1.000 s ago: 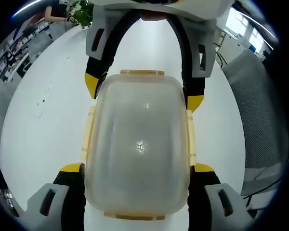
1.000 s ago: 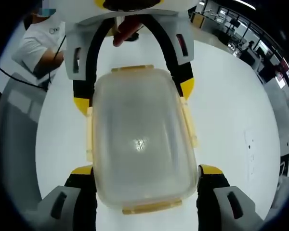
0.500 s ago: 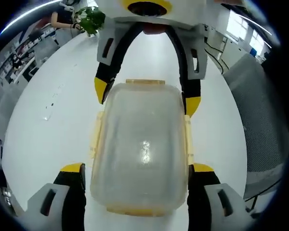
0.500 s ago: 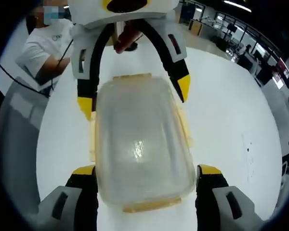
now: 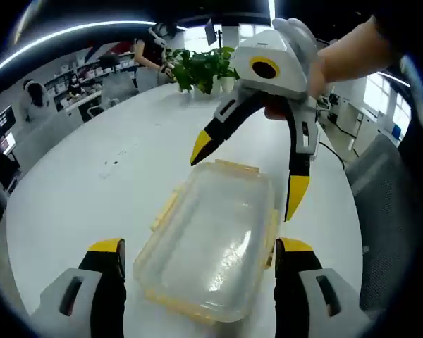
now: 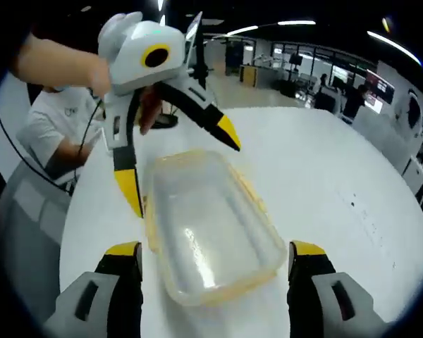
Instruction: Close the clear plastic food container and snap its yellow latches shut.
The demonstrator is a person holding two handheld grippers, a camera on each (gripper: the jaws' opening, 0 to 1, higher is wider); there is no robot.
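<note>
- Your container (image 5: 210,243) (image 6: 208,232) sits lid-on upon the white table (image 5: 84,190) (image 6: 338,183), its yellow latches (image 5: 166,209) sticking outward.
- Your left gripper (image 5: 199,250) (image 6: 176,165) is spread wide, its jaws either side of the container, touching nothing.
- Your right gripper (image 6: 216,253) (image 5: 248,172) is spread wide too, hovering above the container's far end.
- A potted plant (image 5: 204,67) stands well beyond the container.
</note>
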